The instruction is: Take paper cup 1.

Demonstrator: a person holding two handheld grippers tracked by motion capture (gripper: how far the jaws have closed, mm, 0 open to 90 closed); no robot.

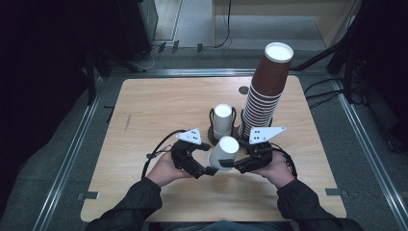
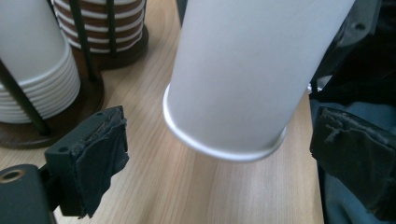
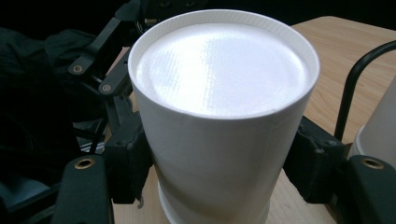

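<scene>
STEP: white cup (image 1: 224,152) being clamped upside-down by right gripper (image 1: 239,165) | left gripper (image 1: 208,169) being held apart, empty | NEXT: being judged placement on the white stack (image 1: 223,121).

The high view is looking forward and down over the whole surface (image 1: 159,101). Both gripper views are sitting close, sharing the white cup (image 2: 243,79) from opposite sides.

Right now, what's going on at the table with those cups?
A person holds a gripper in each hand over the table. The right gripper is clamped on an upside-down white cup, held just above the wood. The left gripper has its jaws open on either side of the cup's rim, pads clear of it. Behind stand two holders: a short white stack and a tall brown stack, both bottoms up.
</scene>
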